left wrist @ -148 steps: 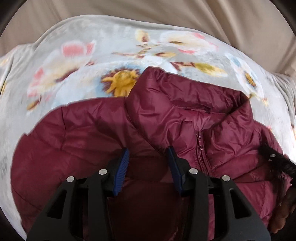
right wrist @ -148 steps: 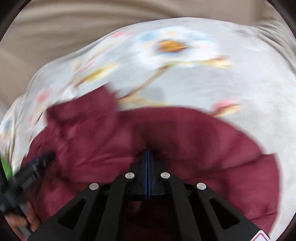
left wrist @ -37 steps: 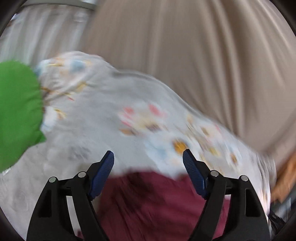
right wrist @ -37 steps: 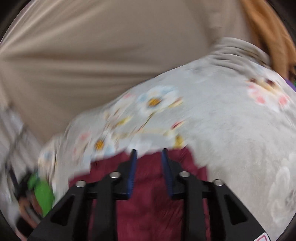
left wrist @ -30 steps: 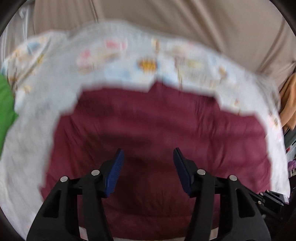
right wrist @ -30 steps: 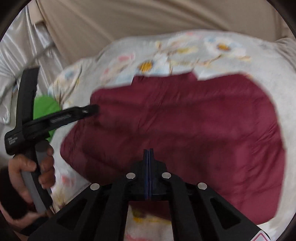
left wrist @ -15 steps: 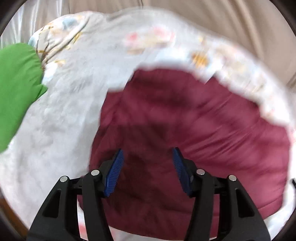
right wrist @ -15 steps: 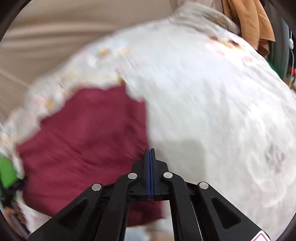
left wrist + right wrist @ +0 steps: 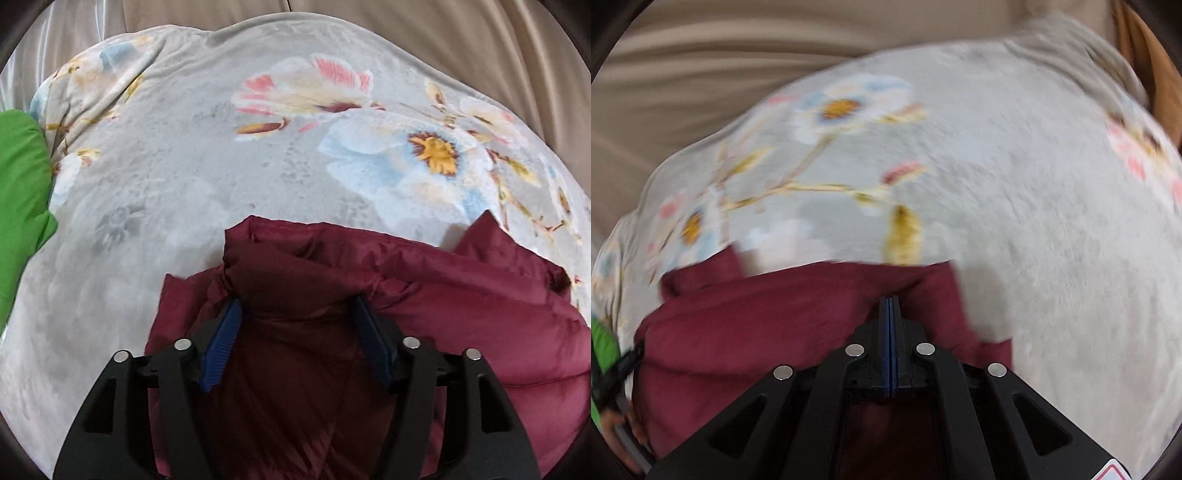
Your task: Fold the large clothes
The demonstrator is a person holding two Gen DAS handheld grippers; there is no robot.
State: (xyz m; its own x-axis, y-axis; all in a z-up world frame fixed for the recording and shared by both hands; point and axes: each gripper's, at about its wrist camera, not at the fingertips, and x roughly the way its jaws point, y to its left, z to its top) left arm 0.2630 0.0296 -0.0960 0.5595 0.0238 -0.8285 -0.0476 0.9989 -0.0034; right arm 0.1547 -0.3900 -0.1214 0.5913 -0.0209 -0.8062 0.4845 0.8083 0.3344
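Note:
A maroon puffer jacket (image 9: 443, 310) lies folded on a grey floral blanket (image 9: 229, 177). My left gripper (image 9: 295, 314) is open, its blue pads on either side of a raised fold at the jacket's left end. In the right wrist view the jacket (image 9: 757, 325) fills the lower left. My right gripper (image 9: 890, 302) is shut, its tips over the jacket's right part; whether cloth is pinched between the pads is not visible. The left gripper and the hand holding it show at the far left edge (image 9: 617, 373).
A green garment (image 9: 18, 206) lies at the blanket's left edge. Beige curtain (image 9: 443, 37) hangs behind the bed. An orange cloth (image 9: 1145, 55) hangs at the far right. Bare blanket (image 9: 1052, 221) stretches right of the jacket.
Both grippers have dropped low to the jacket. The left jaws now straddle a fold at its left end. The right gripper swung back from the bare blanket onto the jacket's right part, staying shut.

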